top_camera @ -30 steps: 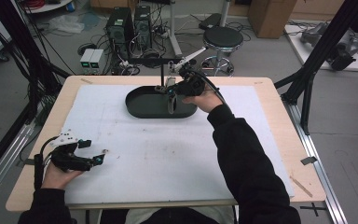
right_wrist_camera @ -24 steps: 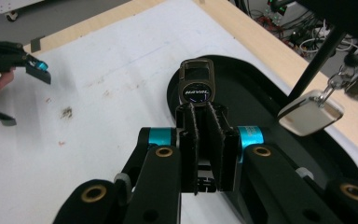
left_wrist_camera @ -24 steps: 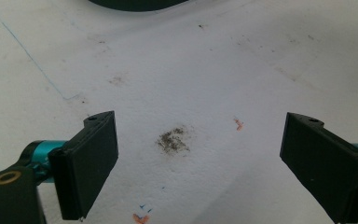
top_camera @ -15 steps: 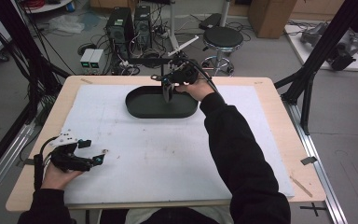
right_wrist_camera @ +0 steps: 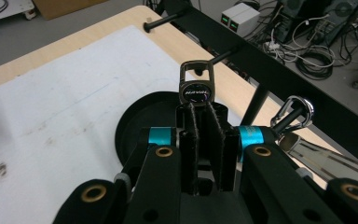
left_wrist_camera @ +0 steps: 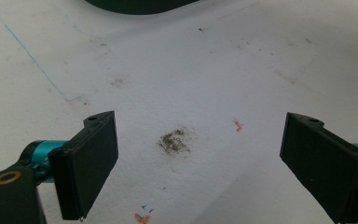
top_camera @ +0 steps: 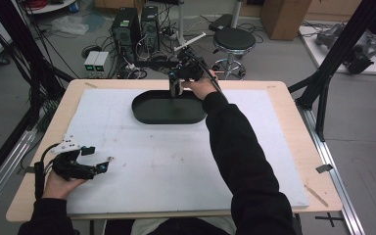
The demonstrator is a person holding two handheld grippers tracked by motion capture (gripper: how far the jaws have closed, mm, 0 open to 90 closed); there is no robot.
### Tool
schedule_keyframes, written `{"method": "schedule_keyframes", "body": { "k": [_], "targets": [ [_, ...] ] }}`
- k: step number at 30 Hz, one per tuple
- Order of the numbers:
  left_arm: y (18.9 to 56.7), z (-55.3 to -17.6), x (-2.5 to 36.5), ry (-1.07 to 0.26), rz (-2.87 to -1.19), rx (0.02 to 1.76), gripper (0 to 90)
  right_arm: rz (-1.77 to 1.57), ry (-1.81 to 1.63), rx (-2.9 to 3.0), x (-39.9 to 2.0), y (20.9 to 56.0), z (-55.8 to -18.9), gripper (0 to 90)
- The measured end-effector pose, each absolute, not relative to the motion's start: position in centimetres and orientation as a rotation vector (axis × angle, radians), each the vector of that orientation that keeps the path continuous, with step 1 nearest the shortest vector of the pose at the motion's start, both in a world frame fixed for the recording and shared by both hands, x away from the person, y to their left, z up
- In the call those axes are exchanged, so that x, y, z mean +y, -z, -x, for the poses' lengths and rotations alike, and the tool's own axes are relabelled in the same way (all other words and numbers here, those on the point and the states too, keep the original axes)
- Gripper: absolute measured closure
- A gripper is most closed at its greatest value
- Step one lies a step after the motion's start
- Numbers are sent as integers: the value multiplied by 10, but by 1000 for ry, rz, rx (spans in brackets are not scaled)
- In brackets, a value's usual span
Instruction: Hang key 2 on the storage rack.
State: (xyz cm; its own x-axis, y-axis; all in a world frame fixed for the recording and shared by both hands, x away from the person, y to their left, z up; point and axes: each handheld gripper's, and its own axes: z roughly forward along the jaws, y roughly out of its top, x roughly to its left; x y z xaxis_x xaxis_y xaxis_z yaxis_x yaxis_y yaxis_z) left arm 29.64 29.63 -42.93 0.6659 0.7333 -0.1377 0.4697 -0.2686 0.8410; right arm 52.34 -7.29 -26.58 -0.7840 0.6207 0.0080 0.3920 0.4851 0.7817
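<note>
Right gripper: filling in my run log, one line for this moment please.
right gripper: shut on metal tag | above black tray | left gripper: open

Black sleeves (top_camera: 240,147), seemingly teal-jointed hand-held grippers (right_wrist_camera: 200,105)

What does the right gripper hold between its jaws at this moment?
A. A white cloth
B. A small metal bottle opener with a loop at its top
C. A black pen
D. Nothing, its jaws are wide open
B: in the right gripper view, the right gripper is shut on a small metal bottle opener, whose looped end stands out above the jaws, over the black oval tray.
</note>
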Motion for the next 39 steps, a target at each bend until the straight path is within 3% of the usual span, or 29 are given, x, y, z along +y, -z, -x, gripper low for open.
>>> {"method": "schedule_keyframes", "body": {
  "k": [35, 39],
  "targets": [
    [431, -297, 298, -343, -1925, 944, 117, -1022, -1165, 2274, -38, 309, -545, 834],
    [431, -297, 298, -343, -1930, 941, 117, -1028, -1142, 2264, -34, 311, -543, 800]
  ]
}}
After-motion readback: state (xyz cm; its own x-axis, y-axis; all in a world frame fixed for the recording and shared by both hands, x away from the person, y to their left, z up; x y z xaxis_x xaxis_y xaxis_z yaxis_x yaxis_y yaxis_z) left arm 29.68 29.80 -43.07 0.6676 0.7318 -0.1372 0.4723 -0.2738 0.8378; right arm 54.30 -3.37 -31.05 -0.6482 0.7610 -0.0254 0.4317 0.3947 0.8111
